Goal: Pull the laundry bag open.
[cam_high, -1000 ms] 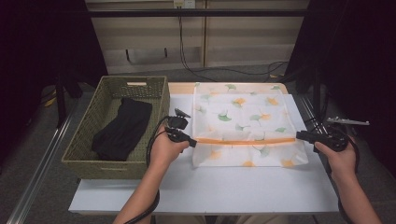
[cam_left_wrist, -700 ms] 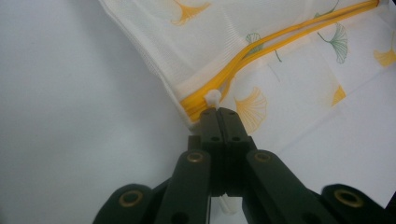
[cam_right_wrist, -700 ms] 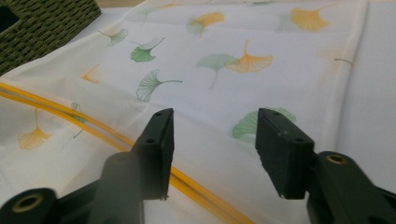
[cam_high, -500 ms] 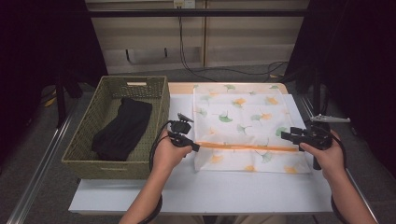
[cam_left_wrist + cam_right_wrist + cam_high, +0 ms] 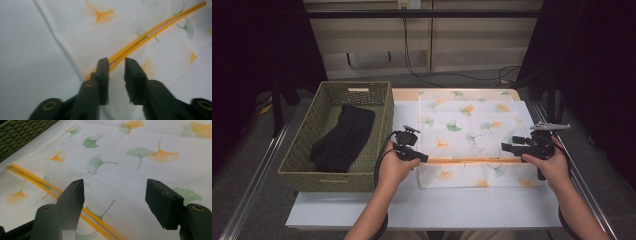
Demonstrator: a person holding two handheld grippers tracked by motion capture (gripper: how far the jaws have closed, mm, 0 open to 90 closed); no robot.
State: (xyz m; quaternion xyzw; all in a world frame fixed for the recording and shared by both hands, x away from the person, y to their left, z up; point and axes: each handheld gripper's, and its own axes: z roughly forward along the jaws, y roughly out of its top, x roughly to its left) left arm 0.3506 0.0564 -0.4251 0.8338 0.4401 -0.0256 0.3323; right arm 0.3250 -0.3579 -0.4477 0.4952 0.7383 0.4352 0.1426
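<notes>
Nearest you, your left tongs (image 5: 422,157) sit at the left end of the orange hem where the cloth (image 5: 472,125) is folded over. In the left gripper view, those left tongs (image 5: 116,63) stand slightly apart; their jaws have just been opening, and the orange hem (image 5: 150,32) runs away from the gap between the tips without either pad pressing on it. The folded corner of the cloth lies right under the tips, with bare white table (image 5: 27,55) off to one side.

Your right tongs (image 5: 508,146) are at the other end of the same fold, over the cloth's right part, pointing inward toward your left hand. In the right gripper view the right tongs (image 5: 115,192) are spread wide; the jaws have just been opening, and nothing is gripped. The cloth lies flat beneath and between them, and the orange hem (image 5: 32,180) passes under the jaw on that view's left and runs on toward the basket.

Past both tongs, the cloth, white with green and orange leaf prints, spreads flat across the table (image 5: 422,210) to its far edge. The near strip is folded up over it, its orange edge forming a line from one pair of tongs to the other.

To the left, just beside the cloth, stands a woven basket (image 5: 312,172) with a dark folded garment (image 5: 343,137) lying inside.
</notes>
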